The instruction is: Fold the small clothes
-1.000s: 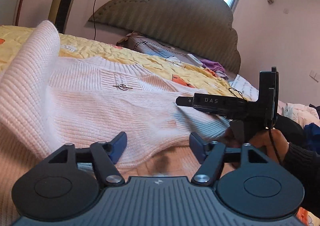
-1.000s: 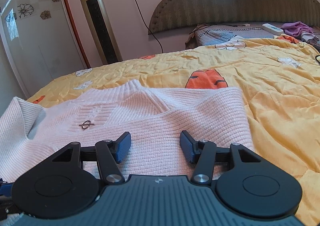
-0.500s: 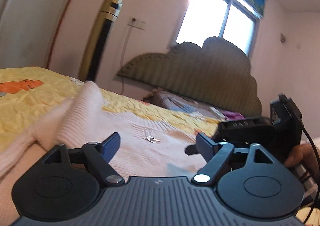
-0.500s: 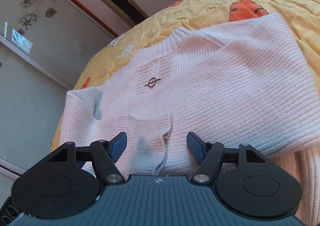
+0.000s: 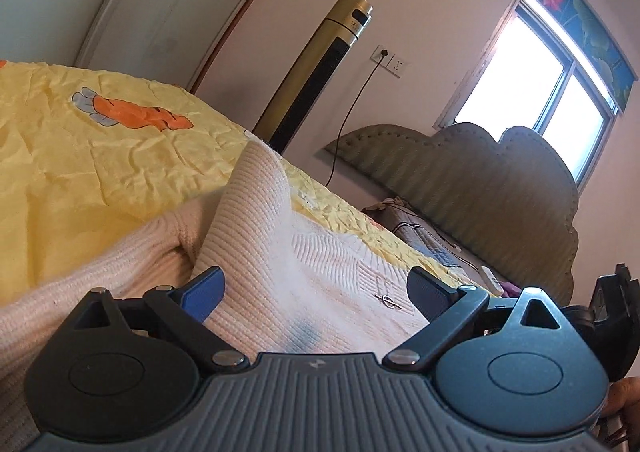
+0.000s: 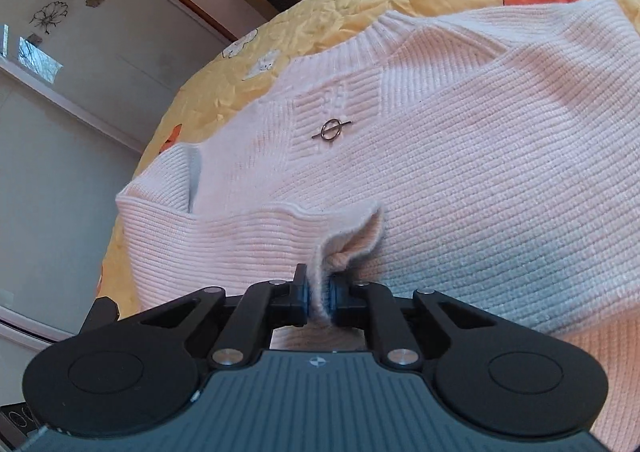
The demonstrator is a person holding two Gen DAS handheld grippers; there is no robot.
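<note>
Right gripper is clamped on the cuff of a sleeve folded across the pink knit sweater. Left gripper hovers over the sweater, jaws opening, nothing between them. Judgement: sleeve fold in hand; next, place and flatten the cuff without dragging the body. Sweater lies on a yellow bedspread. Beyond: headboard, tower fan, window.
</note>
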